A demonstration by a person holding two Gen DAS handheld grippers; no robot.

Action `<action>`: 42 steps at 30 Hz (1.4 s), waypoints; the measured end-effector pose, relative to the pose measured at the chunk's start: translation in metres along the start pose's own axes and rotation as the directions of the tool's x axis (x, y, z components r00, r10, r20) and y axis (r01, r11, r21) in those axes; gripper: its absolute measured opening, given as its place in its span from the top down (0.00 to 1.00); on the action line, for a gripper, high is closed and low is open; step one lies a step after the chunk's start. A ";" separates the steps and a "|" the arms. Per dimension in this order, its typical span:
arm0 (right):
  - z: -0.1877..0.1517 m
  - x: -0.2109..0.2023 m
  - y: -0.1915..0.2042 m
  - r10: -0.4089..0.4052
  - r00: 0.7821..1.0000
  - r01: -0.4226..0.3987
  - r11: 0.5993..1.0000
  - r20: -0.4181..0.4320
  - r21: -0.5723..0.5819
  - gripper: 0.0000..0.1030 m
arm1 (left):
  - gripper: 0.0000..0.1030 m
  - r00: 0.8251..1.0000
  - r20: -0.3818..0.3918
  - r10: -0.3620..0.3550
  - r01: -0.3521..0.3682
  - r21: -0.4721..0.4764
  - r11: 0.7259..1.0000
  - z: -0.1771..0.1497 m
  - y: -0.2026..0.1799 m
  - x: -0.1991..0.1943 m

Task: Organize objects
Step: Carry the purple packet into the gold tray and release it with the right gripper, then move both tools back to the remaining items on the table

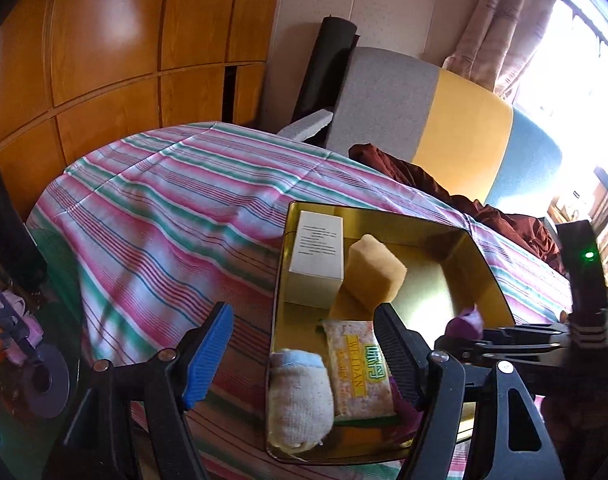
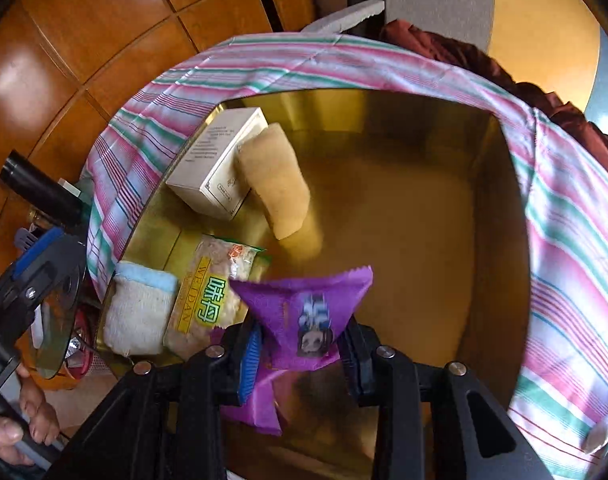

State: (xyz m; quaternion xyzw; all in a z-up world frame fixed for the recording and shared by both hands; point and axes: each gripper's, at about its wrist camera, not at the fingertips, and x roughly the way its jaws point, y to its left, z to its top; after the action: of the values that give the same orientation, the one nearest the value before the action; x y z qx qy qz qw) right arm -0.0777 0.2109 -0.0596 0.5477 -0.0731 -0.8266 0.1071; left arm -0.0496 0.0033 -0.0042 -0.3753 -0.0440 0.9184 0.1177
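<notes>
Purple packet (image 2: 304, 320) pinched between right gripper (image 2: 300, 354) pads.

purple packet (image 2: 304, 316) | creased, upright | pinched over gold tin (image 2: 483, 208) | near WEIDAN pack (image 2: 208, 296)

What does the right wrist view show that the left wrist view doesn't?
Only the right wrist view shows the right gripper with its jaws shut on the purple packet, cartoon print visible, over the gold tin. Only the left wrist view shows the left gripper with its jaws open and empty, and the window. Both show the white box, sponge, sock and Weidan packet in the tin.
</notes>
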 end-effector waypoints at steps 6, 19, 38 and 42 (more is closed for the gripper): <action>0.001 0.016 0.005 0.041 0.999 -0.041 0.999 -0.009 0.005 0.35 | 0.29 1.000 -0.015 0.010 -0.011 -0.024 1.000 -0.003 0.011 0.004; -0.015 -0.005 0.003 -0.054 0.995 0.055 0.998 0.079 -0.008 0.16 | 0.23 1.000 -0.017 0.012 -0.012 -0.007 1.000 -0.005 0.005 0.005; -0.074 -0.107 -0.078 -0.334 0.906 0.283 0.935 0.260 0.214 0.15 | 0.15 1.000 0.000 -0.014 0.014 0.127 0.992 -0.009 -0.035 -0.007; -0.100 -0.129 -0.115 -0.399 0.886 0.325 0.897 0.237 0.299 0.15 | 0.14 0.999 -0.018 -0.033 0.036 0.160 0.986 -0.012 -0.051 -0.005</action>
State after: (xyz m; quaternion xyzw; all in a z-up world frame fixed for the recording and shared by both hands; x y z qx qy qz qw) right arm 0.0517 0.3551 -0.0108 0.4323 -0.0875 -0.8877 -0.1322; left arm -0.0281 0.0509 -0.0012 -0.3706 0.0245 0.9139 0.1639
